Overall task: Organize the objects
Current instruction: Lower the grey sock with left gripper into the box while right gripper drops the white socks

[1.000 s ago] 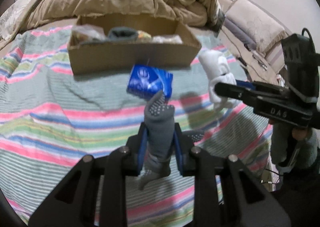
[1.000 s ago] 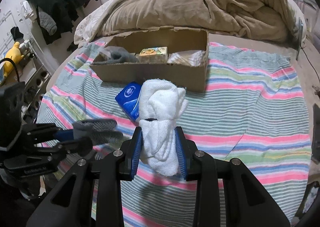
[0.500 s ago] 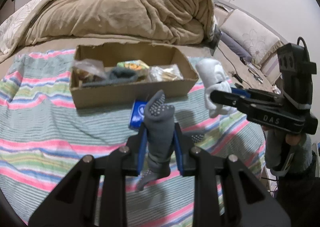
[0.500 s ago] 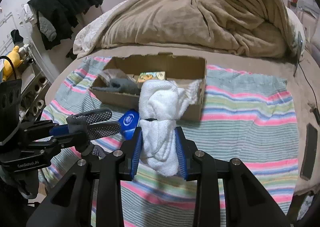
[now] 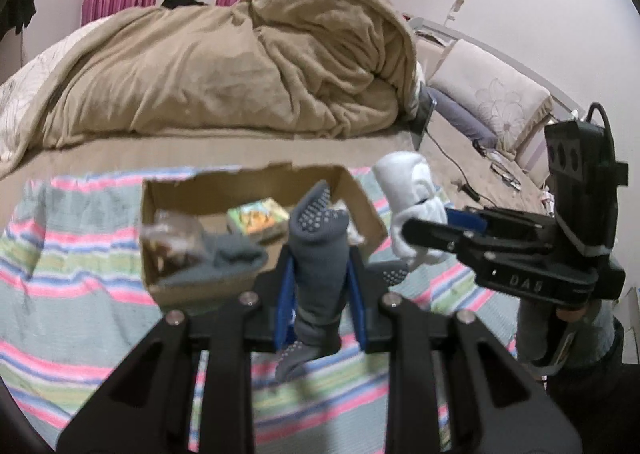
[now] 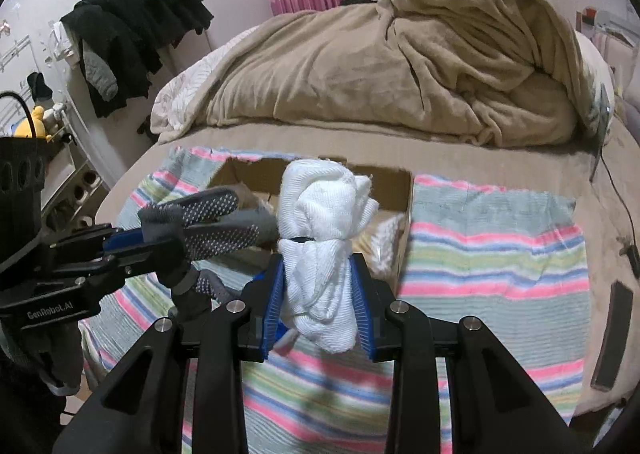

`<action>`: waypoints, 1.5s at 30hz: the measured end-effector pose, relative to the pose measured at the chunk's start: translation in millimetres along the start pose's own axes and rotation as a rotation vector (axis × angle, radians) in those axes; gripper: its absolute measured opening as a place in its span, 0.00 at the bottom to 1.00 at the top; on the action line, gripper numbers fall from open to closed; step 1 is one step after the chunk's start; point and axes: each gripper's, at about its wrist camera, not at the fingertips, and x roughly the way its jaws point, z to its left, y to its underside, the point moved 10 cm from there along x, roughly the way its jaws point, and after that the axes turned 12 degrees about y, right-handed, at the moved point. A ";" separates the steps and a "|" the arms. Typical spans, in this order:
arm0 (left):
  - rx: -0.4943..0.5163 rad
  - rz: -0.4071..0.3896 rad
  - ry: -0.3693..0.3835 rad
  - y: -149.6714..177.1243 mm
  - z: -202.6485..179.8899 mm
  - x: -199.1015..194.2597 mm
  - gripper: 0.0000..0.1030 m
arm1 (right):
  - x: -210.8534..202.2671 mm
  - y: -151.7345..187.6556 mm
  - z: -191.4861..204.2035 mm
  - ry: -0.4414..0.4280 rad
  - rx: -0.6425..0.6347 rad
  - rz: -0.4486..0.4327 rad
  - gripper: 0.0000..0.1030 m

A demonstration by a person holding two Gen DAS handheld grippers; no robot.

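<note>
My left gripper [image 5: 320, 286] is shut on a grey grip-dot sock [image 5: 316, 254] and holds it up in front of the open cardboard box [image 5: 168, 286]. My right gripper [image 6: 320, 290] is shut on a white rolled towel [image 6: 324, 238], also raised near the box [image 6: 400, 181]. The right gripper with the towel [image 5: 416, 205] shows in the left wrist view at the box's right end. The left gripper with the sock [image 6: 212, 221] shows in the right wrist view at left. The box holds a second grey sock [image 5: 228, 254], a yellow-green carton [image 5: 260, 217] and a clear bag [image 5: 172, 238].
The box sits on a striped blanket [image 6: 492, 254] over a bed. A heaped tan duvet [image 5: 224, 69] lies behind it. Pillows [image 5: 496, 101] and a cable lie at right. Dark clothes [image 6: 132, 37] hang at left. A dark phone-like slab [image 6: 612, 338] lies at the bed's right edge.
Both grippers have risen and tilted up with their loads, so the box looks lower and farther. The blue packet in front of the box is now hidden behind the grippers.
</note>
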 end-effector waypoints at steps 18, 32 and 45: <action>-0.058 -0.035 0.021 -42.3 28.3 31.3 0.25 | 25.5 -37.4 -16.0 0.026 -0.002 -0.052 0.33; -0.134 0.093 0.002 -20.1 73.8 109.1 0.25 | 89.4 -29.1 -27.6 0.021 0.033 0.039 0.33; -0.098 0.170 -0.098 -3.2 82.7 123.3 0.36 | 121.6 -6.7 -13.3 -0.020 0.024 0.139 0.38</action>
